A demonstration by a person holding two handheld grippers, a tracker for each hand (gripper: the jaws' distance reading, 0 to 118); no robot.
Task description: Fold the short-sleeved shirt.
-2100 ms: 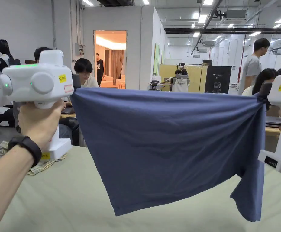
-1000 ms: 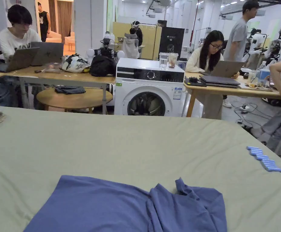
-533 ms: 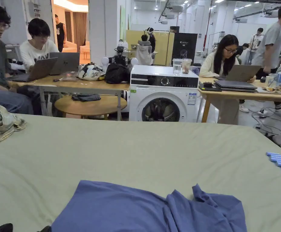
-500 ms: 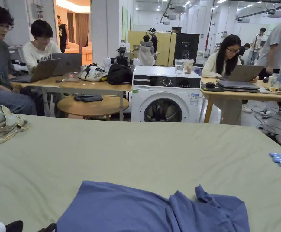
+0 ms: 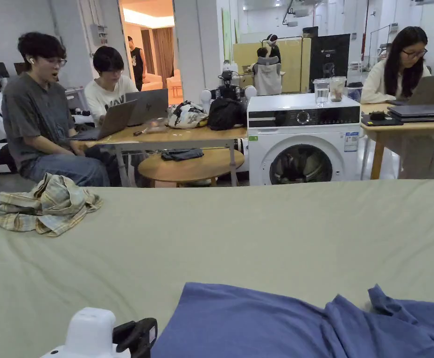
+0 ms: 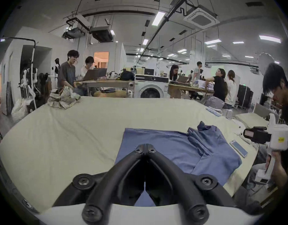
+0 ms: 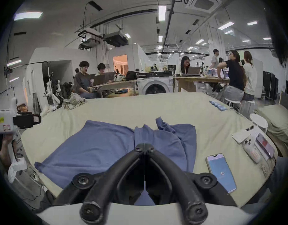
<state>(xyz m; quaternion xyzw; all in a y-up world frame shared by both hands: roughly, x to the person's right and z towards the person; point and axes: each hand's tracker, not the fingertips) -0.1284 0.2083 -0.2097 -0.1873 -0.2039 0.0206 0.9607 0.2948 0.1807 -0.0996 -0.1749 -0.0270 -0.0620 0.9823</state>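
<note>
left gripper hangs off the bed's near left edge, jaws pressed together on nothing. the blue shirt lies flat at the near edge – right side bunched, probably awaiting smoothing. right gripper – also closed, empty – hovers above it.

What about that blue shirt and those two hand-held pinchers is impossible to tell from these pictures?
- Blue shirt, head view: its near half is cut off by the bottom edge.
- Shirt's near hem, left gripper view: hidden behind the left gripper, whose jaws are together.
- Bunched right side, right gripper view: which part is a sleeve is unclear among the folds.
- Right gripper: jaws together; whether its tips touch cloth is unclear.
</note>
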